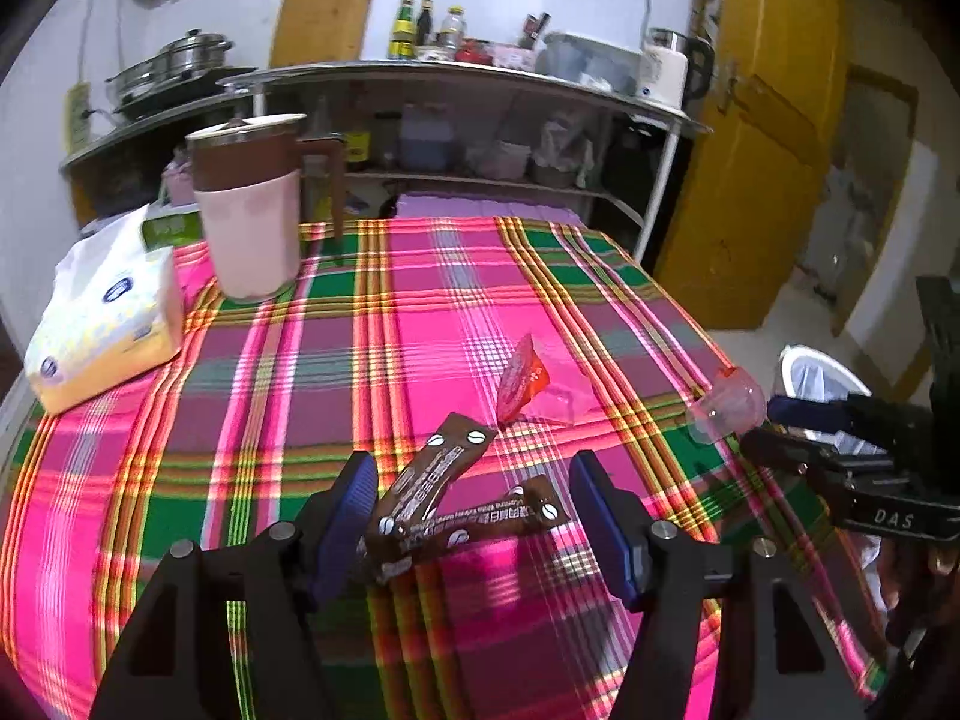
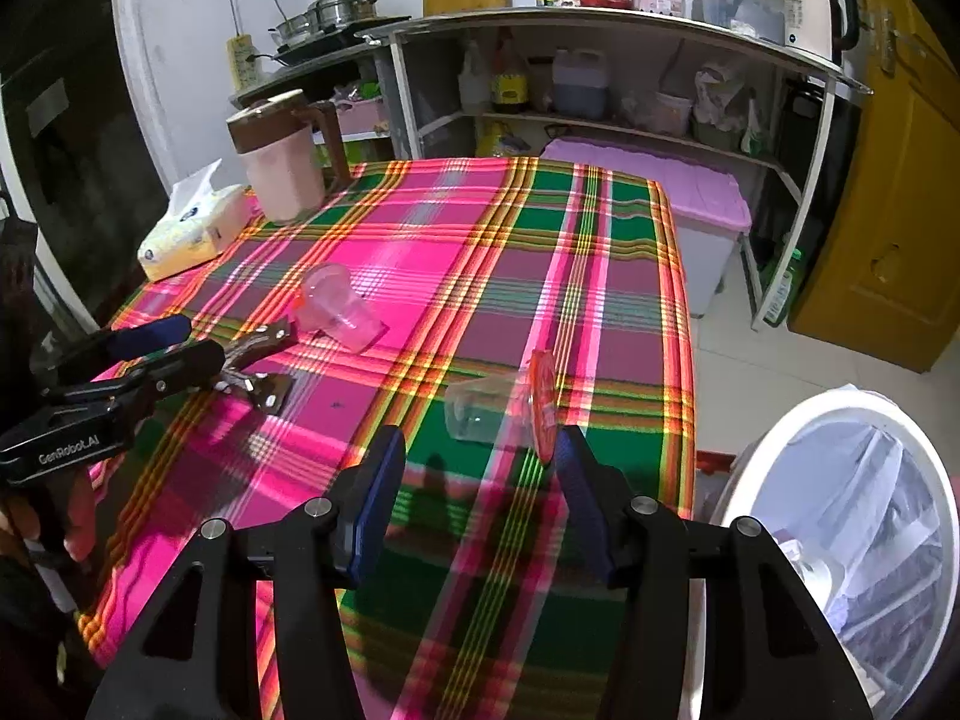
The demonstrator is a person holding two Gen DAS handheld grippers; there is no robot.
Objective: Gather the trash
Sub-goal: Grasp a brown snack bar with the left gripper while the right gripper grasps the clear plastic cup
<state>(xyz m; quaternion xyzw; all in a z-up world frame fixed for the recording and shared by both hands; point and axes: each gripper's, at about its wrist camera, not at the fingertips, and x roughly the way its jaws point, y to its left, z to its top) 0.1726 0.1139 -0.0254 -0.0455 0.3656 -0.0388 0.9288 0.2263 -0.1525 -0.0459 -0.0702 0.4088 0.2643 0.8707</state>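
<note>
I hold my left gripper (image 1: 474, 516) with fingers spread around two glossy brown wrappers (image 1: 441, 492) on the plaid table (image 1: 420, 312), my right gripper (image 2: 477, 498) spread before a clear plastic cup (image 2: 486, 405) lying near the table's edge beside the white bin (image 2: 840, 540).

Two brown coffee sachets (image 1: 438, 495), crossed and empty-looking, lie flat on the plaid tablecloth (image 1: 360, 330) near its front edge. Clear plastic cup (image 2: 480, 408) with red foil lid peeled, on its side near the cloth's right edge. Another clear cup (image 2: 339, 309) tipped over mid-cloth.
</note>
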